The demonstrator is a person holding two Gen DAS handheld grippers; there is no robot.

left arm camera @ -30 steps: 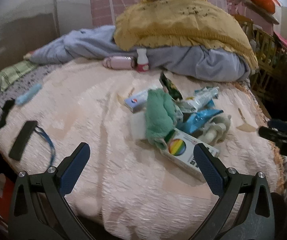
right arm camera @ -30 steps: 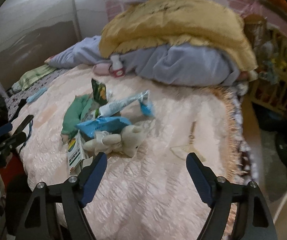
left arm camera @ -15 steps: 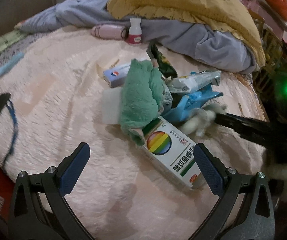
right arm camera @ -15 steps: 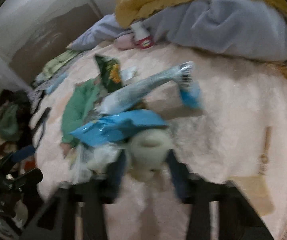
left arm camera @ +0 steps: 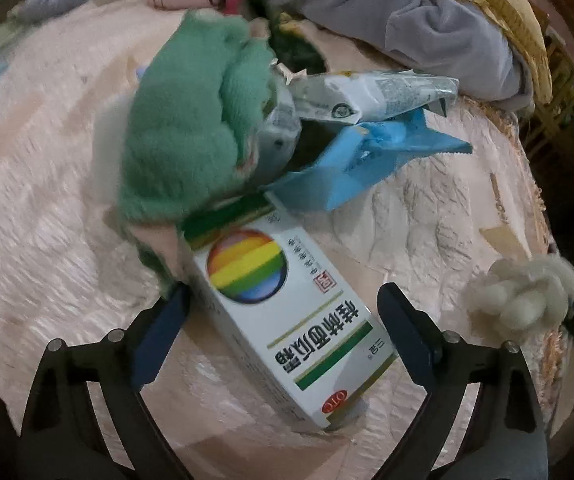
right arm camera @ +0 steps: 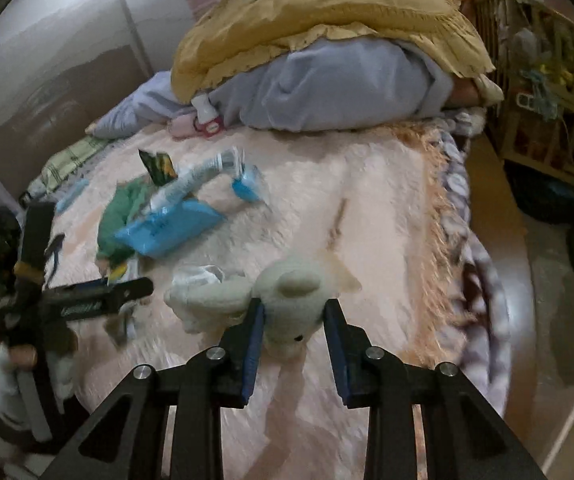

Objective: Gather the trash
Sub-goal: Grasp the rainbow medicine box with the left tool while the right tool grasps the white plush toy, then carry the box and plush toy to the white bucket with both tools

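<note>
My left gripper [left arm camera: 283, 300] is open, its fingers on either side of a white medicine box with a rainbow circle [left arm camera: 287, 320] lying on the pink bedspread [left arm camera: 47, 220]. A green cloth [left arm camera: 191, 120], a blue wrapper [left arm camera: 367, 164] and a silver-white wrapper [left arm camera: 375, 88] lie just beyond the box. My right gripper [right arm camera: 293, 312] is shut on a cream plush toy [right arm camera: 291, 300], held just above the bedspread [right arm camera: 367, 208]. The toy also shows at the right of the left wrist view [left arm camera: 523, 292]. The left gripper shows at the left of the right wrist view [right arm camera: 87, 296].
Grey bedding [right arm camera: 327, 84] under a yellow blanket [right arm camera: 319, 12] is piled at the head of the bed, with a pink case and a small bottle [right arm camera: 205, 114] in front. A wooden crib [right arm camera: 547, 92] stands to the right. A clear plastic scrap [right arm camera: 197, 276] lies by the toy.
My left gripper has moved in close over the medicine box and narrowed around it. My right gripper has closed on the plush toy and pulled it away from the trash pile.
</note>
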